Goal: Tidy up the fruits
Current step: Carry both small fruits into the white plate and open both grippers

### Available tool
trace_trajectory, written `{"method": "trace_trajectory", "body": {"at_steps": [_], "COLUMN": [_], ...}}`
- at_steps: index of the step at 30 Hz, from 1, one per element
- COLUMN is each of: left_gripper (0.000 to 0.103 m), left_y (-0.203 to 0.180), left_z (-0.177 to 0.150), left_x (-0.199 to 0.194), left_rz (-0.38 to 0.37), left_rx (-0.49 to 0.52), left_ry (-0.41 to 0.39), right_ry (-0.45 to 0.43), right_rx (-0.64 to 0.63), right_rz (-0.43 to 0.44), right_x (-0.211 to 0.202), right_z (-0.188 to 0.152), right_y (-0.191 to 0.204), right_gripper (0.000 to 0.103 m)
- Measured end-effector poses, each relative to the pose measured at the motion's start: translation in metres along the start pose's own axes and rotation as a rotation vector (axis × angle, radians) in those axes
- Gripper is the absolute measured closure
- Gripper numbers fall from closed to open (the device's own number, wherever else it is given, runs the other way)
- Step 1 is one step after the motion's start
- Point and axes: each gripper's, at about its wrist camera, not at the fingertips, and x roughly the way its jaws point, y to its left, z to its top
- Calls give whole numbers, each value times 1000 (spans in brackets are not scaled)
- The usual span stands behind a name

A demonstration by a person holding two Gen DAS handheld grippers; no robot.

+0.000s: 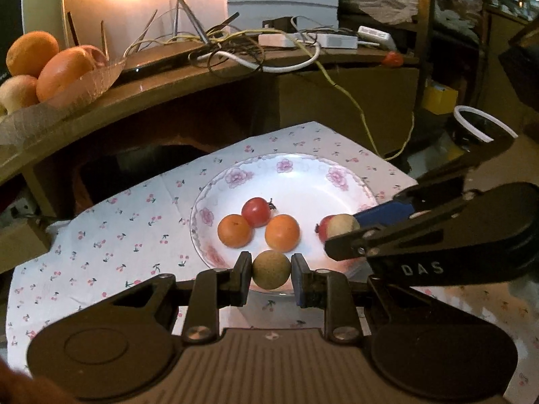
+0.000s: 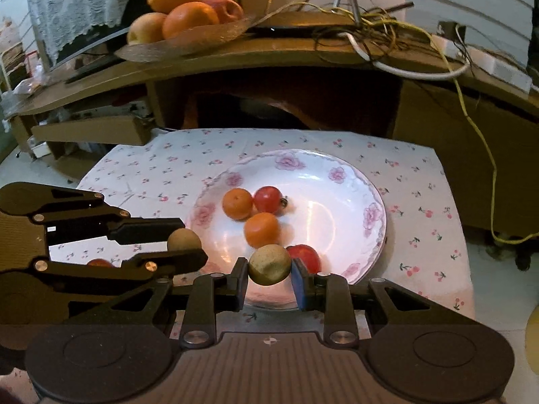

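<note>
While four small orange and red fruits (image 1: 257, 227) are already sitting in the white floral ceramic plate (image 1: 303, 175), the left gripper (image 1: 271, 274) and the right gripper (image 2: 269, 266) are each clamping a round tan fruit (seemingly the last two) above its near rim.

low table under cherry-print cloth (image 2: 151, 171), floral plate (image 2: 337, 175) on the cloth

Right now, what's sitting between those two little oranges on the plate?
Nothing lies directly between the two small oranges, only bare plate. A red tomato nestles just behind the gap, seen from both wrist views.
</note>
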Motion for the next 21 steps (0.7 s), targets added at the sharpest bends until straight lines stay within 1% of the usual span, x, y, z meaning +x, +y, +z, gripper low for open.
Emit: {"method": "trace_trajectory", "body": {"at_steps": [3,8,15,21], "left_gripper": [73,72,71,69], "left_y": [3,4,8,10], "left_z": [-2,-1,1,4], "left_x": [9,17,18,16], "left_rz": [9,22,36,49], "left_rx": [-6,-5,-21,-31], "left_ry": [16,13,9,-2], "right_ry": [14,4,-8,-19], "right_rx": [-1,-9,-5,3], "right_rz": [-3,-11,-28,-26], "right_x": [7,11,12,10], "right_z": [-1,1,2,2], "right_y": [-2,-2,-6,-8], "right_gripper": [74,74,70,69]}}
